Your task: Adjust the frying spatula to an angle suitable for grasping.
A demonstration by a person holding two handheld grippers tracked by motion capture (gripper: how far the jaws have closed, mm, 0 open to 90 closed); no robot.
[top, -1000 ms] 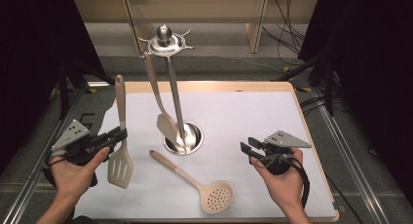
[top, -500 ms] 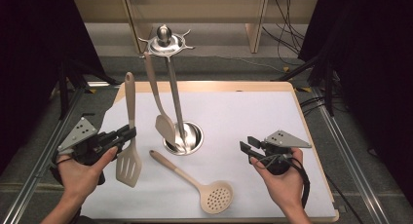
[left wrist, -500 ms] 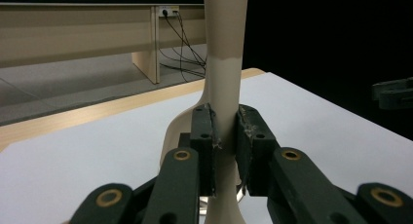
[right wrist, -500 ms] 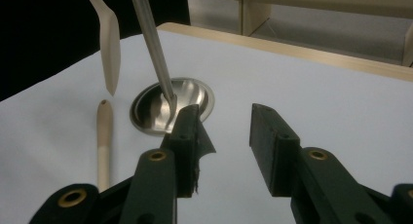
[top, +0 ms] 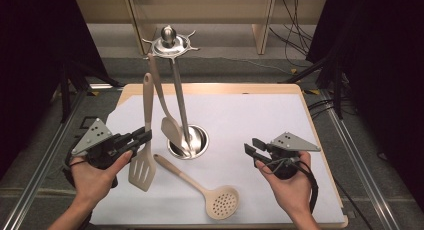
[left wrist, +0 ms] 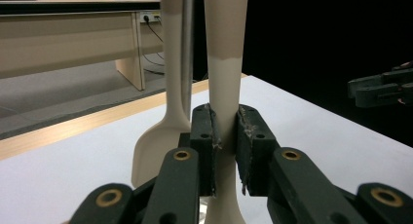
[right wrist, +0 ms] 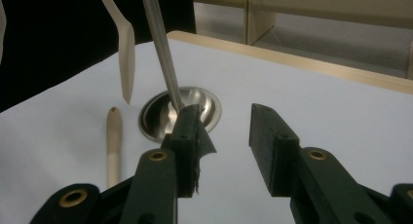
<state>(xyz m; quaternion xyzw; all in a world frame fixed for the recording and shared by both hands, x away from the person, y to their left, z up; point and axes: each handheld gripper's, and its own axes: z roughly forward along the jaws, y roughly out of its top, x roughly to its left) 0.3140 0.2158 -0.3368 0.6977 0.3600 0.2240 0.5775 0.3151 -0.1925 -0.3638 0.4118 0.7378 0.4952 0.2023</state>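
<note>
Slotted turner point(top: 141, 162) now nearer steel rack point(top: 181, 112), in left claw point(top: 143, 138); right claw point(top: 252, 149) empty, half-wide.

place: lab/office; cues: desks point(left wrist: 63, 34); floor cables point(top: 295, 15); railed test table point(top: 280, 115)

free: table right half point(top: 280, 115) | blocked: centre, utensil stand point(top: 182, 115), skimmer point(top: 212, 196)

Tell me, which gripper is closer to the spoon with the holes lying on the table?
It's close, probably the right. The right gripper hovers open, just up and right of the slotted spoon's bowl. The left gripper, clamped on the slotted spatula, sits up and left of the spoon's handle tip.
</note>
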